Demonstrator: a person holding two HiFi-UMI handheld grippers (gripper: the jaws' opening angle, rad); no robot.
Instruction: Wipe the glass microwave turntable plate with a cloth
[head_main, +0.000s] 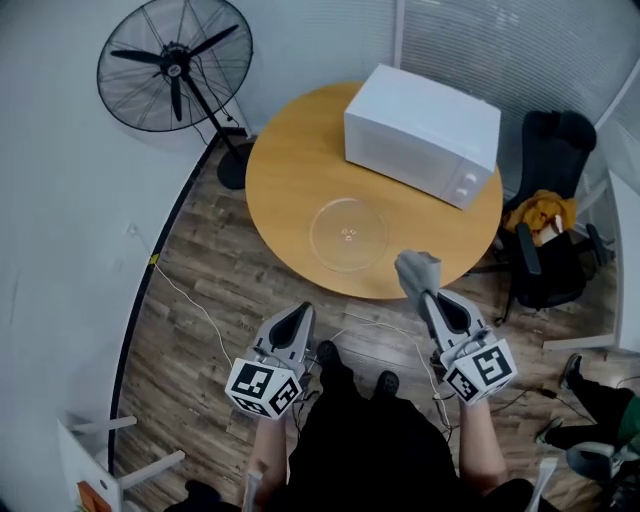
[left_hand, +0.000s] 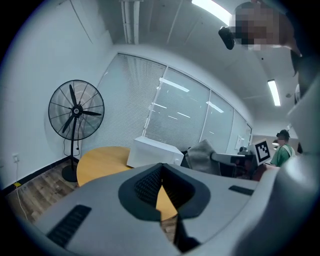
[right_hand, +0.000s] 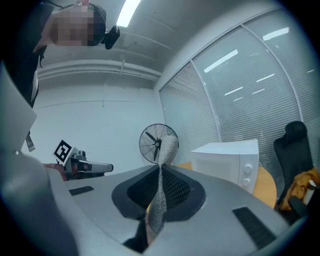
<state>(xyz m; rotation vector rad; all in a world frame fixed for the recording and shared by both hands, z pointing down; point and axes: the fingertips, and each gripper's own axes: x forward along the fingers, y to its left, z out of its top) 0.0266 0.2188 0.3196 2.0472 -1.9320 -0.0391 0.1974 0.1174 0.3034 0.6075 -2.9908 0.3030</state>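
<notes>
fan: a black pedestal fan (head_main: 175, 65) stands on the wood floor at far left, well apart from the work.
left claw: the left claw (left_hand: 160, 172) is clenched with nothing between its ribbed black pads. We see it short of the counter edge, pointing at the plate.
counter: a round counter (head_main: 280, 170) with a smooth yellow-wood top.
plate: the glass turntable plate (head_main: 348, 234) lies flat on the counter's near half, in front of the microwave. It is clear and thin-rimmed with a small hub at the centre. It is a disc, so it has no long axis to line up with.
key relation: we judge the plate sits ahead of both claws and between them. From the cloth it lies forward and to the left, and the right side looks nearer to its rim.
cloth: a grey knitted cloth (right_hand: 162, 175), soft and bunched, sticks out past the claw tips.
right claw: the right claw (head_main: 428, 298) is pinched on the cloth at the counter's near edge.
microwave: a white boxy microwave (head_main: 422, 135) with its door closed, as far as we can tell.
chair: a black chair (head_main: 550, 230) with something yellow on the seat.
</notes>
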